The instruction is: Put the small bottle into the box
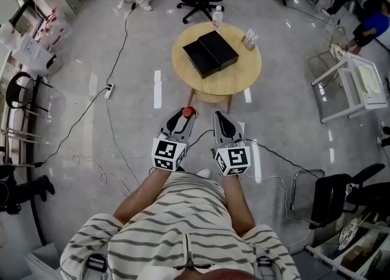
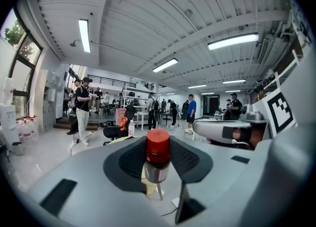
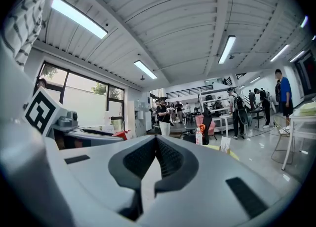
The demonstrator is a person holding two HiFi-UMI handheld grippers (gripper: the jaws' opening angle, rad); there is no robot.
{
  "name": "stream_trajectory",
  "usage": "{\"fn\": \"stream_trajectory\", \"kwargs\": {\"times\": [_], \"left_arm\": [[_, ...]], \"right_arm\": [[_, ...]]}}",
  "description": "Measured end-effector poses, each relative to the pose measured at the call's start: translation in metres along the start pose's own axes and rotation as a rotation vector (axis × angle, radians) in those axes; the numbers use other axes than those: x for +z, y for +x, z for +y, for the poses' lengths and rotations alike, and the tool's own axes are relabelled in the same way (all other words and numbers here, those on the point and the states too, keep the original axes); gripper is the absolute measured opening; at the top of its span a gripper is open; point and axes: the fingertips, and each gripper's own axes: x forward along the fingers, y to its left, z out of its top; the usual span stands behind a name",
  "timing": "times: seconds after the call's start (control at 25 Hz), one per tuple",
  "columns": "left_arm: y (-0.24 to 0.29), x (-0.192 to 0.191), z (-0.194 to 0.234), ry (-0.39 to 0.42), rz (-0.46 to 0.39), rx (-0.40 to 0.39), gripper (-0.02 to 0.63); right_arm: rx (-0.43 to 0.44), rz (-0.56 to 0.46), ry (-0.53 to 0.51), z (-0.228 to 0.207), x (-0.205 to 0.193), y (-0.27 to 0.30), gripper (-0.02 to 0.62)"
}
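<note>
In the head view the left claw (image 1: 186, 116) hides the small bottle (image 1: 189, 112) below its red cap.

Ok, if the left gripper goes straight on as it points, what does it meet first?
Likely the near edge of the round table, with the black box beyond it. The left gripper, shut on the small bottle, points that way, though its height is unclear.

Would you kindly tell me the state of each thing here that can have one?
Left tongs: shut on the bottle.
Bottle: red cap on, gripped by its body.
Right tongs: shut, empty.
Box: on the table, seemingly open, two black halves side by side.
</note>
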Motion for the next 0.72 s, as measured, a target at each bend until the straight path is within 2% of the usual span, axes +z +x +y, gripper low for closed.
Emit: {"fn": "stream_trajectory", "kwargs": {"times": [0.48, 0.72], "left_arm": [[0.026, -0.012, -0.02, 0.002, 0.035, -0.018, 0.147], [0.058, -0.011, -0.006, -0.004, 0.041, -0.024, 0.147]], "right_arm": [[-0.01, 0.043, 0.034, -0.027, -0.021, -0.012, 0.009], [-0.007, 0.055, 0.025, -0.045, -0.023, 0.017, 0.009]]}}
